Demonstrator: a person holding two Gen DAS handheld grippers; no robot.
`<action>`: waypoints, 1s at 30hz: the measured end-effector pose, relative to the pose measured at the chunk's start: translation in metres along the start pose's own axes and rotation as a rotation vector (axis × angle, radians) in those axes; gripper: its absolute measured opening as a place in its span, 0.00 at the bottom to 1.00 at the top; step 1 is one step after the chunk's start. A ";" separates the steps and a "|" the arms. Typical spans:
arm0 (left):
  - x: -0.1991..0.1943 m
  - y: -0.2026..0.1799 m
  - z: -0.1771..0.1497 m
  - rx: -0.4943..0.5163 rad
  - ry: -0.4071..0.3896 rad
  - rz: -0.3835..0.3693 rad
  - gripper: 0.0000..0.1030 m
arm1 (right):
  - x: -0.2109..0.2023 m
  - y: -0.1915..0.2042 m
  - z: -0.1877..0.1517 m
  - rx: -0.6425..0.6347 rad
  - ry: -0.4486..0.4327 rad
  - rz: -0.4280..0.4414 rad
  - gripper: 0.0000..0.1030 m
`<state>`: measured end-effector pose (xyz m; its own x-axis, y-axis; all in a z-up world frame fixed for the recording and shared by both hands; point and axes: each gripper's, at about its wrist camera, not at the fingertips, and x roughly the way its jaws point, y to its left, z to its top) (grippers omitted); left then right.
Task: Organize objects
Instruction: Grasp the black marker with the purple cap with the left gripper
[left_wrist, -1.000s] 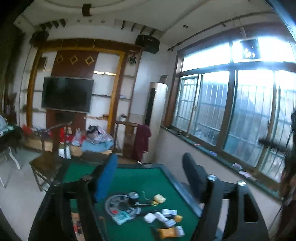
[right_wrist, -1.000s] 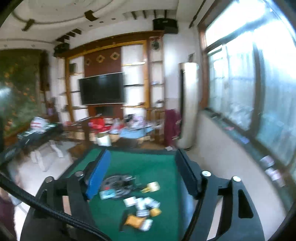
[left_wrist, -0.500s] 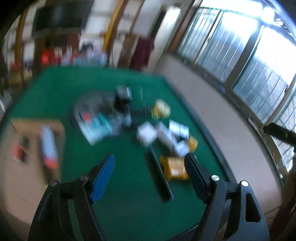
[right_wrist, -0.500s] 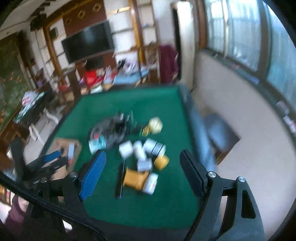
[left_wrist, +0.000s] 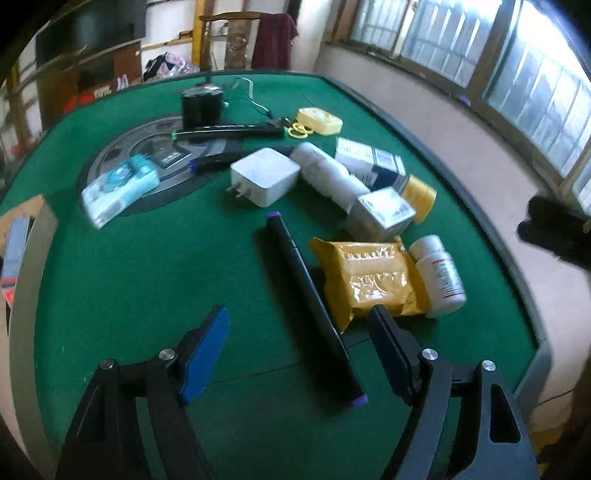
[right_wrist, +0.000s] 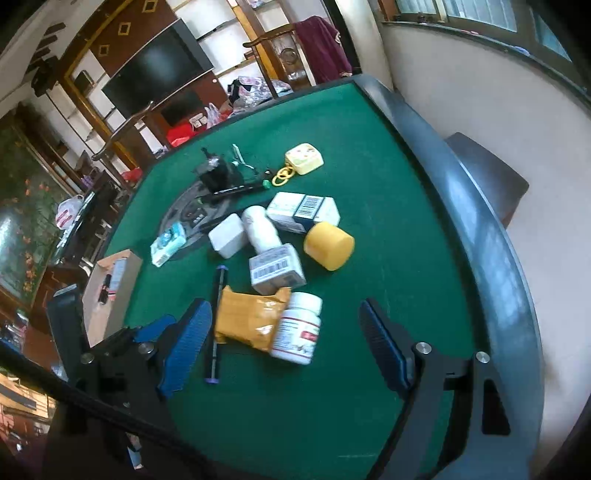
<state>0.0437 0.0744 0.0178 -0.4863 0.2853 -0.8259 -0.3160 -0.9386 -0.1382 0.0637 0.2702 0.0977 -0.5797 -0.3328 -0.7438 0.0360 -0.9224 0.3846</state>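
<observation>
Left claw (left_wrist: 299, 350) spread wide, empty, above green surface (left_wrist: 147, 280); black pen (left_wrist: 310, 302) lies between its fingers. Right claw (right_wrist: 284, 347) also spread, empty, over white pill bottle (right_wrist: 297, 328). Yellow packet (right_wrist: 247, 317) touching bottle at its 9 o'clock. Cardboard box (right_wrist: 110, 291) at surface edge, 9 o'clock.

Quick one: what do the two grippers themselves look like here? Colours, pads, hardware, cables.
Both the left gripper and the right gripper are black angular frames with silver round bolts at the finger joints and ribbed blue pads. A black cable crosses the right gripper's view. No markings or sleeves visible.
</observation>
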 end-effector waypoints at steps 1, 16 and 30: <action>0.005 -0.002 -0.001 0.017 0.010 0.023 0.68 | -0.001 -0.002 0.000 0.010 0.000 0.009 0.80; -0.003 0.043 -0.005 0.059 0.033 0.081 0.37 | 0.015 0.016 -0.015 0.060 -0.021 0.041 0.80; -0.018 0.077 -0.003 -0.079 -0.035 -0.102 0.11 | 0.027 0.013 -0.026 0.068 0.008 -0.073 0.80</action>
<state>0.0310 -0.0035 0.0205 -0.4834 0.3850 -0.7862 -0.3010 -0.9164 -0.2637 0.0699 0.2444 0.0681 -0.5724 -0.2665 -0.7754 -0.0615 -0.9291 0.3647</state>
